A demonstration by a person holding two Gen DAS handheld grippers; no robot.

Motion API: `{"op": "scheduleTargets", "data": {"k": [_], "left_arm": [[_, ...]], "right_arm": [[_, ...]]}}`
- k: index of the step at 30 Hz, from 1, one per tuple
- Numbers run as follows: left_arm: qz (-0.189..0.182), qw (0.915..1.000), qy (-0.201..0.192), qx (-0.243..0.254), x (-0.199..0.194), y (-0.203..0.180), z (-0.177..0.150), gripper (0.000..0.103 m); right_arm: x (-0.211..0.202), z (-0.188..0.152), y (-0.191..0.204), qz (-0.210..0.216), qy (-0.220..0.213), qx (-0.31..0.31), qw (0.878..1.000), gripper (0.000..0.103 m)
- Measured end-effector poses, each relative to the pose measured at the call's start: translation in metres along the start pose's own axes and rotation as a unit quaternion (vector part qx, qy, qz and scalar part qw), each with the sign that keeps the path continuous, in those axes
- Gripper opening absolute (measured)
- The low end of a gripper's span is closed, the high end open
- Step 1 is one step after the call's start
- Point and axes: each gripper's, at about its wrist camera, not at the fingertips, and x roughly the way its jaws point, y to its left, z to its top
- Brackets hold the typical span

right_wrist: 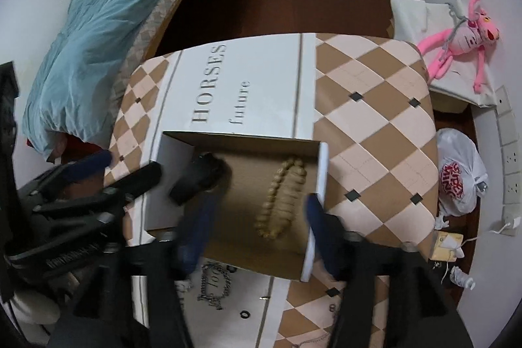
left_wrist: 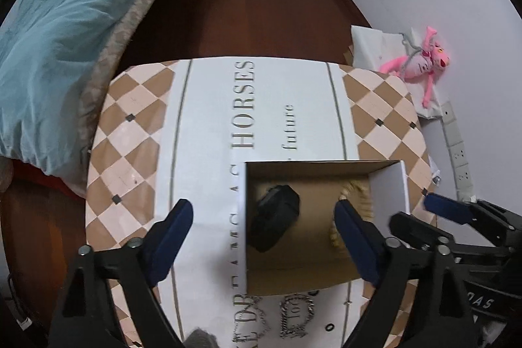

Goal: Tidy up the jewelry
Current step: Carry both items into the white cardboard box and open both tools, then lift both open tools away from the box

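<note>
An open cardboard box point(left_wrist: 388, 185) point(right_wrist: 169, 172) stands on the checkered table point(left_wrist: 130, 136) point(right_wrist: 375, 119). Inside lie a black object point(left_wrist: 274, 224) point(right_wrist: 199, 175) and a gold beaded bracelet point(right_wrist: 280, 201) point(left_wrist: 355, 189). My left gripper point(left_wrist: 264, 237) point(right_wrist: 120, 168) hangs open over the box's left side, the black object below between its fingers, untouched. My right gripper point(right_wrist: 261, 230) point(left_wrist: 421, 214) is open above the bracelet and holds nothing. In front of the box, silver chains point(left_wrist: 293, 315) point(right_wrist: 213, 286) and a small black ring point(left_wrist: 330, 327) point(right_wrist: 244, 313) lie on the table.
A bed with a teal duvet point(left_wrist: 65, 38) point(right_wrist: 98, 22) runs along the left. A pink plush toy point(left_wrist: 421, 61) point(right_wrist: 463, 44) lies on white fabric at the right wall. A white plastic bag point(right_wrist: 460, 178) sits on the floor right of the table. Dark wood floor point(left_wrist: 261, 5) lies beyond.
</note>
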Motion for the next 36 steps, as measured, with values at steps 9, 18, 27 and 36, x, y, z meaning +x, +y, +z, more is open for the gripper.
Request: {"op": "scheduleTargets", "data": {"k": [9,18,27,36], "left_arm": [[0.055,0.9980,-0.028,-0.014,0.000,0.015,-0.024,0.096],[0.075,0.9958,-0.052,-0.012,-0.014,0.013,-0.050,0.096],[0.096,0.9906,-0.096,-0.012,-0.058,0.011,-0.074,0.096],[0.086,0.9872,-0.133,-0.015,-0.106,0.012,-0.101,0.096]], "right_arm": [[0.008,-0.027,-0.010,-0.130,-0.014,0.000,0.991,0.095],[-0.002,-0.049,-0.007,-0.149,-0.045,0.019,0.988,0.097],[-0.042,-0.075,0.013,-0.150,-0.094,0.022,0.984,0.097],[-0.092,-0.106,0.030,-0.146,-0.145,0.021,0.978,0.097]]}}
